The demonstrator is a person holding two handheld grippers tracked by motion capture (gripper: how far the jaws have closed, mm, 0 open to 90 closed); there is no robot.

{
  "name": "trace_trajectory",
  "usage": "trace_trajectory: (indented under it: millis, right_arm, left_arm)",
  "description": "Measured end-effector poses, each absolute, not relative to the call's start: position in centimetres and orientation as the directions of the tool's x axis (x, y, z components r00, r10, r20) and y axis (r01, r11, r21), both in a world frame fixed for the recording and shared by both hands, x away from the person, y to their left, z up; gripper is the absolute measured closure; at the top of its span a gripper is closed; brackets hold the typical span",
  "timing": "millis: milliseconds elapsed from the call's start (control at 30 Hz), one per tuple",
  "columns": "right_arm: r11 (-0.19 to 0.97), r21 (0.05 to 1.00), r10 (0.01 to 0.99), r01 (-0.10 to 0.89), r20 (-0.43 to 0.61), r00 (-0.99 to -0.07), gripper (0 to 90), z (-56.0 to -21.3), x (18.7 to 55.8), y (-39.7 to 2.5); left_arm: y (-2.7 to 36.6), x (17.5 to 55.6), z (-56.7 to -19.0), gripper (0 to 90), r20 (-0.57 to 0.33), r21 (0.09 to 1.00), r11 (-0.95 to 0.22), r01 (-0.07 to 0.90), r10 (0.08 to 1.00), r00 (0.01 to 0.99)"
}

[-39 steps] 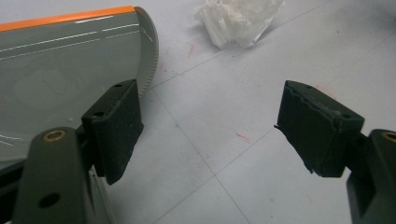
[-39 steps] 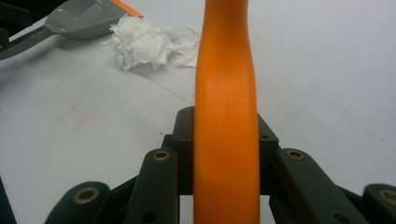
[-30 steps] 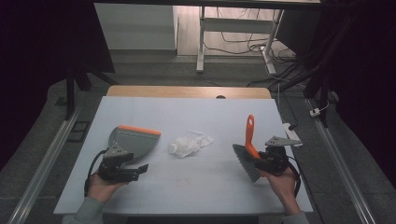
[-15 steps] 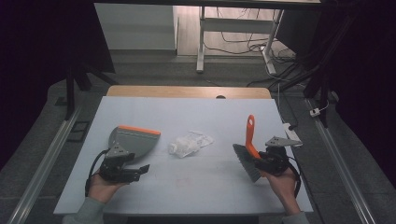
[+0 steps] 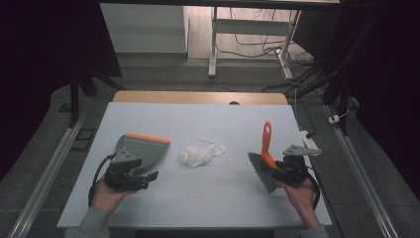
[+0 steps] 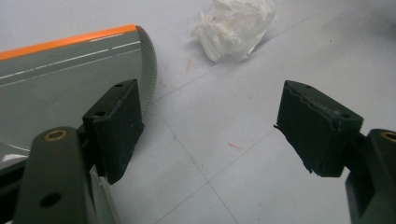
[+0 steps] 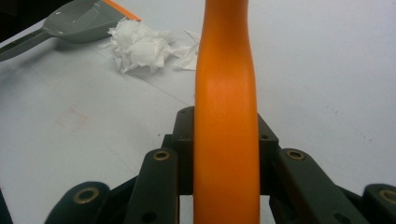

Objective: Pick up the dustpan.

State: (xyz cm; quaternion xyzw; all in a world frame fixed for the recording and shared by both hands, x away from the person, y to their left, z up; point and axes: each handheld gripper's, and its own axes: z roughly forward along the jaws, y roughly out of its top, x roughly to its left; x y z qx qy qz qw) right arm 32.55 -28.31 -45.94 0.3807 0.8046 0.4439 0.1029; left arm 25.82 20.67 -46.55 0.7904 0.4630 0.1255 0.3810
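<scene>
High view first: a pale table (image 5: 198,198) with a person's two hands coming in from the bottom edge, each holding a gripper. On the left side, the left gripper (image 5: 130,173) sits low over the table just beside a grey dustpan (image 5: 141,151) with an orange front edge, and in the left gripper view its jaws stand wide apart with nothing between them; one black pad (image 6: 116,128) is right against the dustpan's side, though whether it touches is hard to call. Over to the right, the right gripper (image 5: 287,168) has its jaws closed tight on the orange handle of a hand brush (image 5: 266,148), and the right gripper view shows that handle (image 7: 225,116) running straight up between the pads. The brush's dark bristles point down and toward the table's middle, the handle rising upward. Between the two tools, near the centre of the table, lies a crumpled white wad of paper (image 5: 198,153), close to the dustpan's mouth and apart from the brush.
</scene>
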Motion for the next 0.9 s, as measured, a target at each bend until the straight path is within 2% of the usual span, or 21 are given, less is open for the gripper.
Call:
trace_trajectory:
  millis: [233,533,900]
  right_arm:
    - [0.317,0.797,0.702,0.515,0.167,-0.692,70.1,-45.7,32.5,-28.3]
    - [0.319,0.798,0.704,0.511,0.162,-0.691,70.1,-45.7,32.5,-28.3]
    - [0.323,0.793,0.707,0.517,0.161,-0.688,70.1,-45.9,32.5,-28.0]
  left_arm:
    - [21.0,26.4,-45.0,22.8,-0.140,0.704,-0.283,0.651,0.844,0.518]
    - [24.0,25.9,-44.1,21.8,-0.100,0.681,-0.267,0.681,0.888,0.449]
    - [25.9,26.1,-44.9,21.0,-0.115,0.632,-0.247,0.735,0.908,0.403]
